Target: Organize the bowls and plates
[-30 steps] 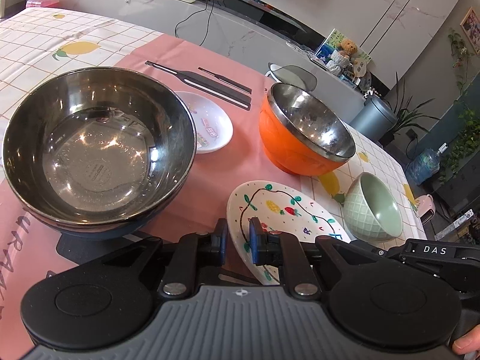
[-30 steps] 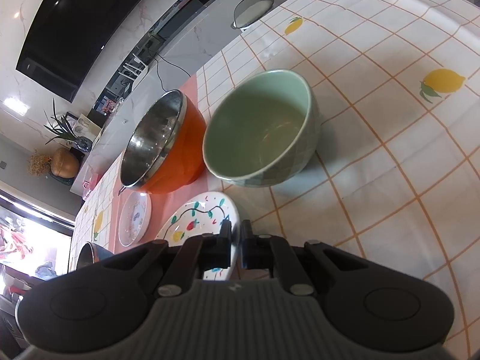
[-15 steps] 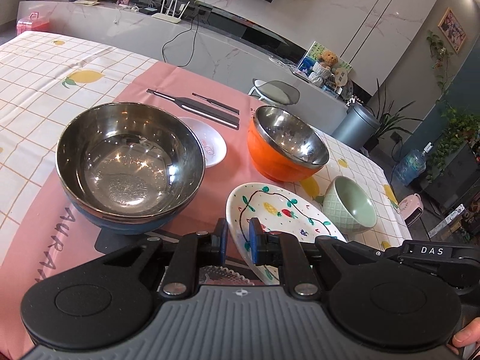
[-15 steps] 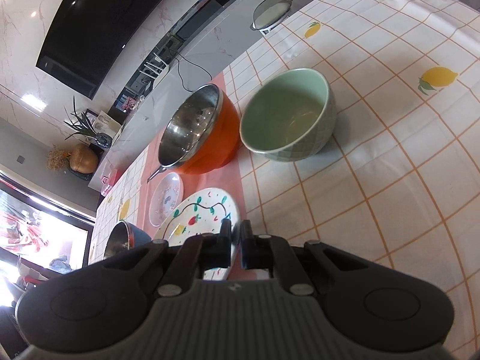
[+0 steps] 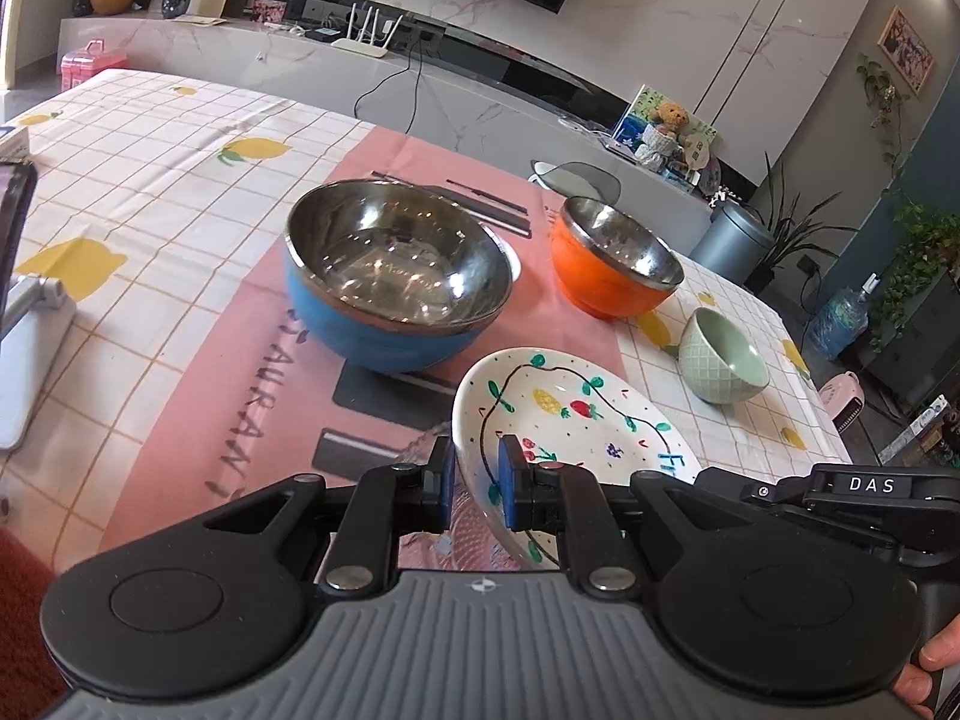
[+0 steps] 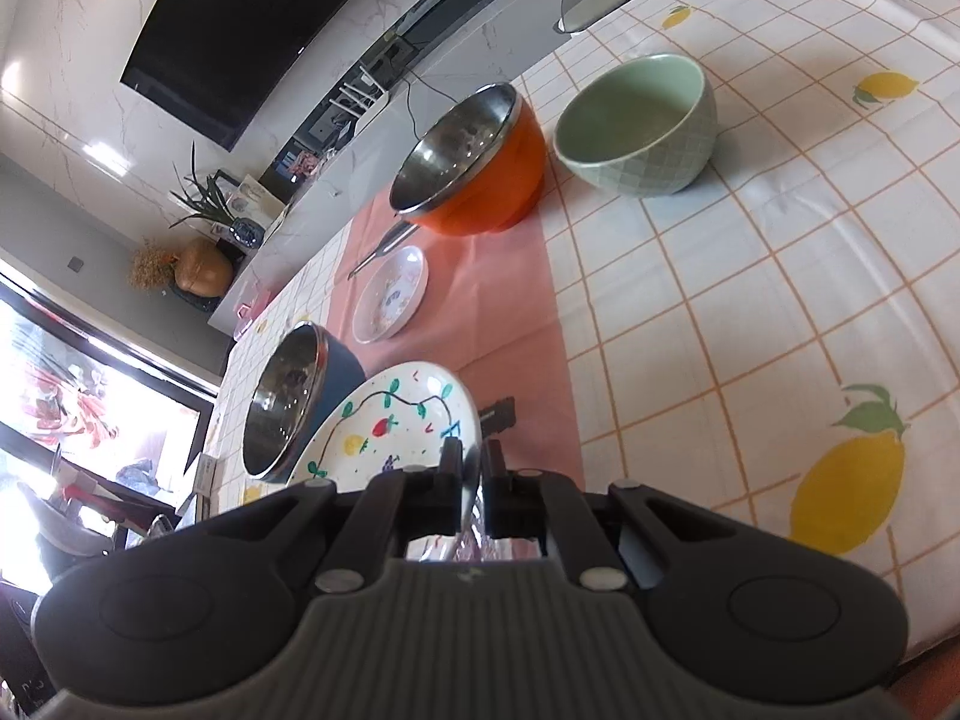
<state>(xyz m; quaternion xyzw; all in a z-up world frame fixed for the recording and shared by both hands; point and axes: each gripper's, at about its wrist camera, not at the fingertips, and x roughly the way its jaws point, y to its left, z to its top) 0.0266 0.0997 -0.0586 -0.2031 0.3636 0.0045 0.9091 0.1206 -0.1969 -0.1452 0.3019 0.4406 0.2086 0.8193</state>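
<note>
My left gripper (image 5: 471, 483) and right gripper (image 6: 472, 483) both have their jaws clamped on the rim of the painted plate (image 5: 576, 414), 1 on each side, holding it tilted above the table (image 6: 750, 312). Beyond it sit the blue bowl (image 5: 384, 330), orange bowl (image 5: 606, 288) and green bowl (image 5: 720, 360).

My left claw (image 5: 474, 483) and my right claw (image 6: 474, 483) each pinch the rim of the painted plate (image 5: 570, 414), white with fruit and a vine line, held tilted above the table (image 5: 150, 192). Past it stand a blue steel-lined bowl (image 5: 390, 282), an orange steel-lined bowl (image 5: 612, 267) and a small green bowl (image 5: 723, 363), all upright. A small white dish (image 6: 390, 294) lies flat between the blue and orange bowls.
</note>
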